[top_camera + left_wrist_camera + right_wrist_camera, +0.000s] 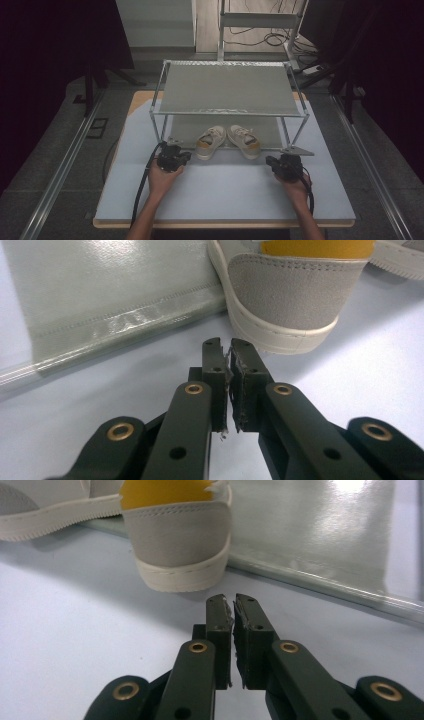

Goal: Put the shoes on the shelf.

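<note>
Two shoes, one left [210, 141] and one right [244, 140]; one metal-framed rack [227, 89] with two shelves; two hand-held grippers, left [171, 158] and right [285, 165]; two hands; one tabletop [225, 190].

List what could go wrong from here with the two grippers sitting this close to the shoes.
1. Both the left gripper and the right gripper have jaws shut just behind a heel; pushing forward would likely shove the left shoe or right shoe rather than grasp it.
2. The shoes sit under the rack's upper shelf, so lifting straight up may strike it.
</note>
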Action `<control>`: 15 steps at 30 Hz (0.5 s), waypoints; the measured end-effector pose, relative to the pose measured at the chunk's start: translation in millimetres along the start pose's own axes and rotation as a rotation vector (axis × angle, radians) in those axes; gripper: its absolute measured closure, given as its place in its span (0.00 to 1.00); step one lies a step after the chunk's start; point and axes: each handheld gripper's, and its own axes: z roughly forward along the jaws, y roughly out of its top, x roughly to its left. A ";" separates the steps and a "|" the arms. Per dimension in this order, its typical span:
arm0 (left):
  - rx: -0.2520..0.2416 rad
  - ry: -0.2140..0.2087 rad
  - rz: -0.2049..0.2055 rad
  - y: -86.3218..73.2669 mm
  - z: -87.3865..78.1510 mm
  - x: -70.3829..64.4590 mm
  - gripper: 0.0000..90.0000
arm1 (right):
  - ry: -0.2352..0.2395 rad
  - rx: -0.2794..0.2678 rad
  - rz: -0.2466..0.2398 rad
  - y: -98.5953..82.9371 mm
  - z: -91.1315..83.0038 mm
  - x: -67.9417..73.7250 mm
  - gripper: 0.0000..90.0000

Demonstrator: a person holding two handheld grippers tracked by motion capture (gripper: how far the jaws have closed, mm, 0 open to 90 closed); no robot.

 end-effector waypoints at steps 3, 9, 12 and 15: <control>-0.003 0.001 -0.001 2.4 1.1 0.4 0.94 | -0.021 0.007 -0.010 1.4 5.8 2.9 0.93; 0.003 -0.026 0.005 7.0 3.3 -3.8 0.95 | -0.032 -0.009 -0.010 8.6 11.4 6.5 0.93; 0.004 -0.020 0.015 9.8 4.8 -7.5 0.96 | -0.024 -0.009 -0.023 12.8 14.5 14.2 0.95; -0.003 -0.034 0.009 11.5 5.6 -10.4 0.96 | -0.002 -0.007 -0.038 14.9 17.4 21.8 0.95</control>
